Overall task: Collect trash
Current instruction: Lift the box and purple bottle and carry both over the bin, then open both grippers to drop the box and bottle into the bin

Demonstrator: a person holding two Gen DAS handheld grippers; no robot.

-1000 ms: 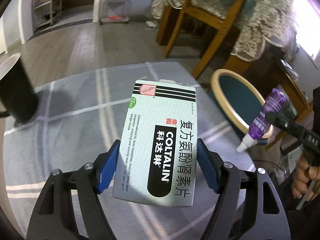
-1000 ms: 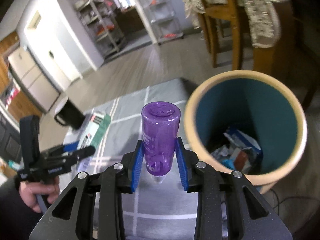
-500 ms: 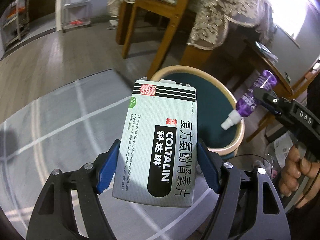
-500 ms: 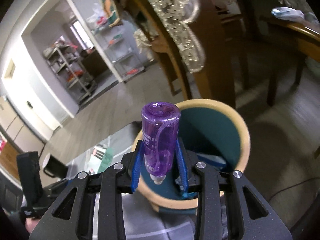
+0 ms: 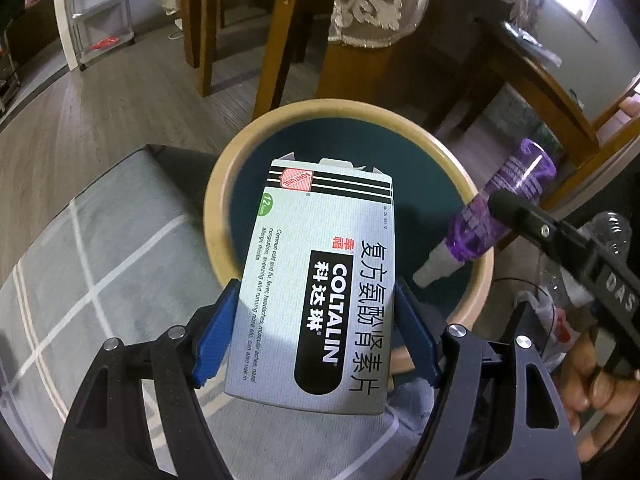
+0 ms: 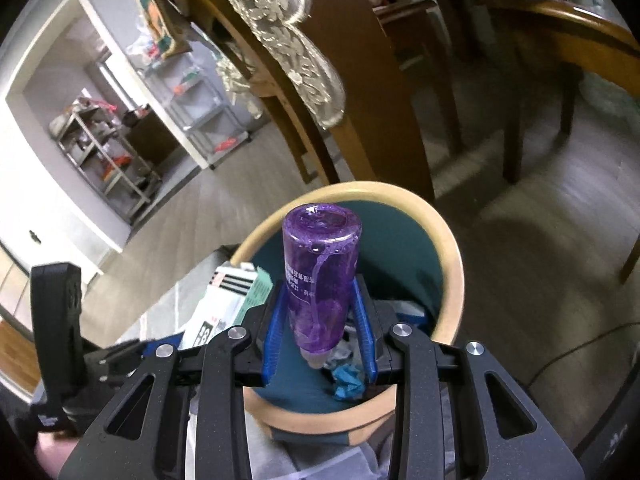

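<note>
I clamped the medicine box [image 5: 316, 292] in my left gripper [image 5: 316, 336] and the purple bottle [image 6: 320, 276] in my right gripper [image 6: 320, 332], both over the bin [image 5: 224, 184] so they could drop in.

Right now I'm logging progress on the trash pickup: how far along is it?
Done: some scraps already lie in the bin. In hand: the left hand-held gripper grips the medicine box and the right hand-held gripper grips the purple bottle, both over the bin's opening. Left: releasing both; a clear bottle lies beside the bin.
</note>
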